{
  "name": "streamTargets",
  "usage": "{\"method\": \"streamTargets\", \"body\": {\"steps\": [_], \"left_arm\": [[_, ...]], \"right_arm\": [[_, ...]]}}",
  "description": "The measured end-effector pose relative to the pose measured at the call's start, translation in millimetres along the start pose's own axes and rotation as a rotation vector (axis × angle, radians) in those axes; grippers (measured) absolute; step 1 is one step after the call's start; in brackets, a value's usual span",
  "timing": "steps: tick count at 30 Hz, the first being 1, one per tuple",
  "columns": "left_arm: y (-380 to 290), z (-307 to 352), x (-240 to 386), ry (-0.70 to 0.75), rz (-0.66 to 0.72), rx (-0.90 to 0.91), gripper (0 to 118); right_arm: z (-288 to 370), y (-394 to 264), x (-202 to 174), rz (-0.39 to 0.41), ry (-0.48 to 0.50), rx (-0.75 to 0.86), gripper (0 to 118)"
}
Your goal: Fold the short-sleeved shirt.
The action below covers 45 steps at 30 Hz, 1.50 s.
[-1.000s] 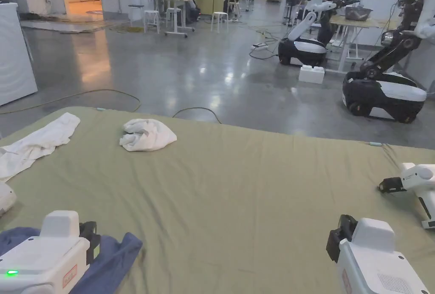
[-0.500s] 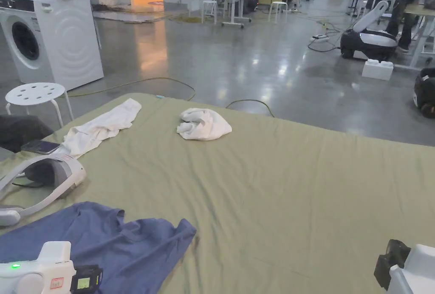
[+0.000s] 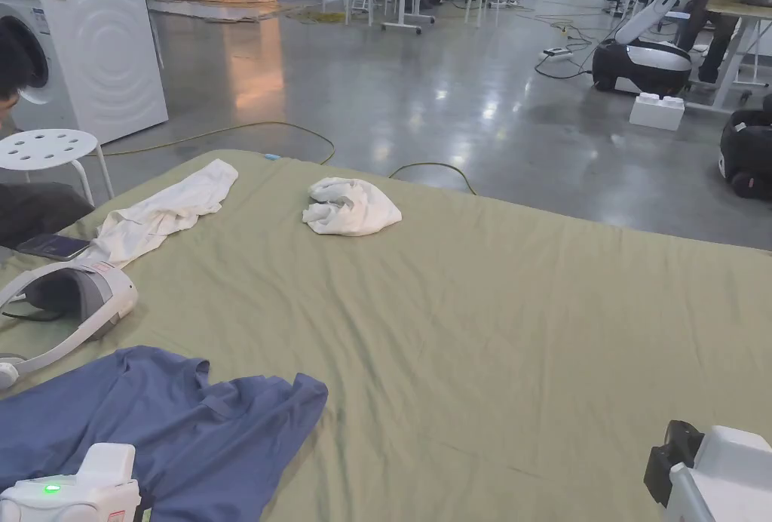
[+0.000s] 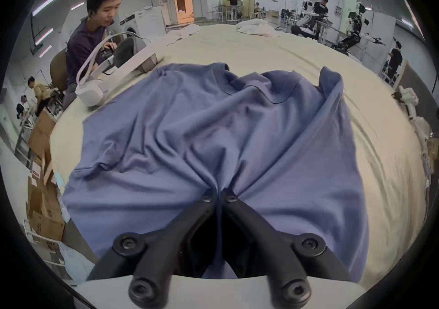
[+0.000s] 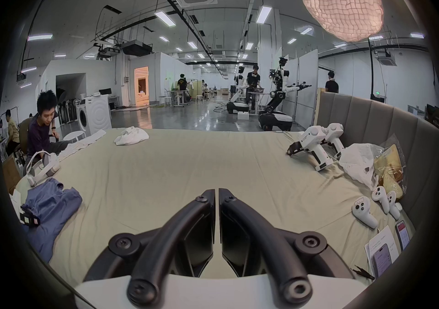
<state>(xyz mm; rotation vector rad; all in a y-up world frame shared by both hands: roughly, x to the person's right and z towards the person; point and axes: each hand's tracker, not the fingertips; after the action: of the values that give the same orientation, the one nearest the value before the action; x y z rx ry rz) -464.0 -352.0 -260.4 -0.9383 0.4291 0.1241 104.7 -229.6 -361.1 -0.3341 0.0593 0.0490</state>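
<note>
Left gripper [image 4: 219, 195] clenched on the hem of the blue short-sleeved shirt [image 4: 213, 138], near-left on the green bed [image 3: 490, 335]; shirt's long axis runs away from the gripper, collar at the far end. Right gripper [image 5: 217, 193] closed on nothing, low over bare sheet. Its view adds spare grippers [image 5: 313, 145] and controllers [image 5: 363, 212] far right; beyond, a white headset [image 3: 71, 305] and crumpled white cloth [image 3: 350, 207].

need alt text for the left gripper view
The left gripper is shut on a crumpled blue shirt spread across a green sheet. A white headset lies beyond the shirt, beside a seated person.
</note>
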Motion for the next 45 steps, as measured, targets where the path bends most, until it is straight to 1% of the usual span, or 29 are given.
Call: {"method": "streamTargets", "body": {"steps": [1, 4, 8, 11, 15, 18, 20, 26, 32, 37, 41, 45], "left_arm": [[-3.0, -0.1, -4.2, -0.037, 0.009, 0.001, 0], [-4.1, 3.6, -10.2, -0.050, 0.029, 0.032, 0], [0.7, 22.2, -22.8, -0.067, 0.088, 0.167, 0], [6.1, 46.8, -32.1, -0.090, 0.141, 0.262, 0], [13.0, 89.2, -29.9, -0.099, 0.135, 0.329, 0], [27.6, 120.7, -28.3, -0.133, 0.184, 0.415, 0], [39.2, 137.3, -24.6, -0.128, 0.177, 0.459, 0], [95.0, 189.3, -10.6, -0.203, 0.136, 0.624, 0], [143.1, 243.5, 38.9, -0.310, 0.048, 0.740, 0], [165.1, 279.9, 105.3, -0.437, -0.014, 0.801, 0], [174.7, 291.9, 166.1, -0.531, -0.096, 0.796, 0], [176.2, 290.3, 239.3, -0.656, -0.169, 0.738, 0]], "right_arm": [[-0.3, -0.4, -0.1, 0.002, 0.000, -0.002, 2], [0.8, -0.5, -0.7, 0.004, 0.001, -0.003, 2], [2.4, 0.4, 1.2, 0.001, -0.001, -0.001, 2], [3.6, 2.6, 3.4, 0.001, -0.003, 0.005, 2], [7.6, 5.7, 6.6, -0.004, -0.001, 0.019, 2], [9.2, 7.0, 9.0, -0.003, -0.001, 0.026, 2], [10.6, 8.9, 11.1, -0.010, -0.001, 0.030, 2], [17.0, 16.0, 18.3, -0.018, -0.006, 0.051, 2], [25.4, 23.9, 30.3, -0.035, -0.015, 0.077, 2], [35.6, 29.3, 44.7, -0.045, -0.033, 0.103, 2], [44.7, 33.6, 59.6, -0.059, -0.056, 0.121, 2], [54.7, 36.6, 77.1, -0.064, -0.087, 0.138, 2]]}}
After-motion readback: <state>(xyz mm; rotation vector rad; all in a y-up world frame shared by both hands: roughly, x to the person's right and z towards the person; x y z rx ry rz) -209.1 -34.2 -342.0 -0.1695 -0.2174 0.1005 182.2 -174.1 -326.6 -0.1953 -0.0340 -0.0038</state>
